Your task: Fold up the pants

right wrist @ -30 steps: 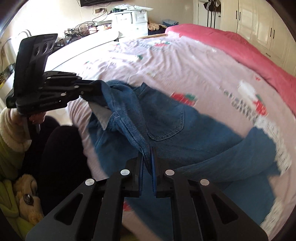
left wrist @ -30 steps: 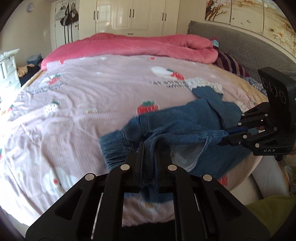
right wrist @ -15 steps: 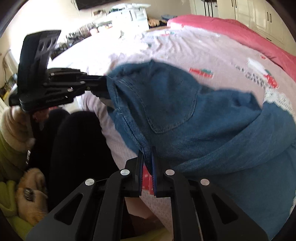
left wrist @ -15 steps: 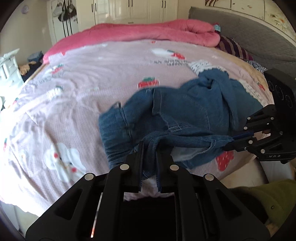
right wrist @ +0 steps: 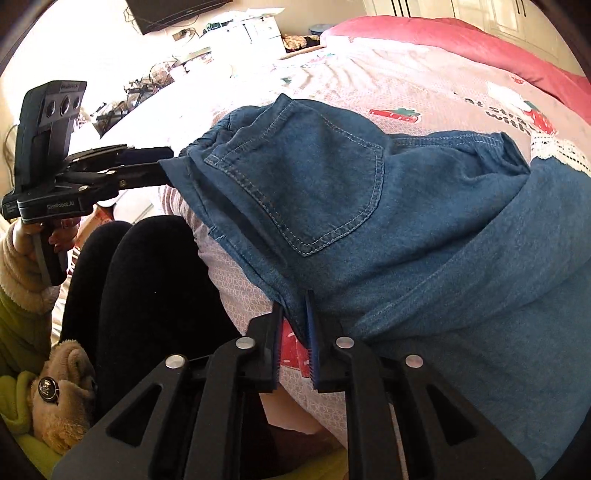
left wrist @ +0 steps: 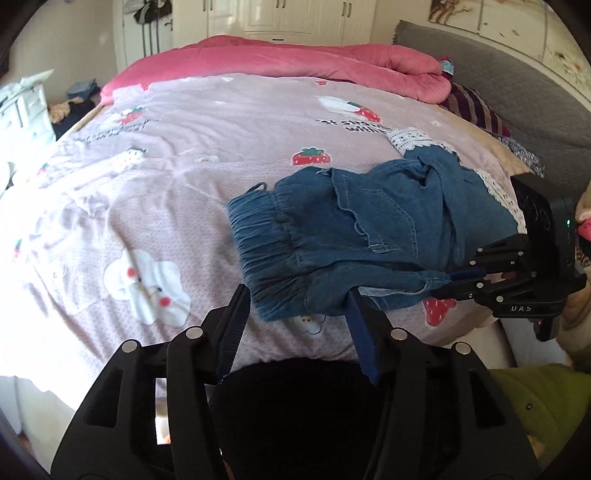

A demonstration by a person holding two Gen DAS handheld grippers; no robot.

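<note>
Left gripper jaws spread wide, nothing clamped; denim edge of the pants sits between and just ahead of the fingers, contact unclear. Right gripper jaws narrow, pinching a fold of the pants hem; in the left wrist view it comes in from the right with a taut strip of denim pulled to its tips. Pants lie crumpled on the near edge of the bed, elastic waistband toward the left gripper, back pocket facing up, lace-trimmed leg ends trailing away. Person's dark-clad knees just below the bed edge. Farther back: pink quilt bunched along the far side, grey headboard right, white wardrobe behind.
</note>
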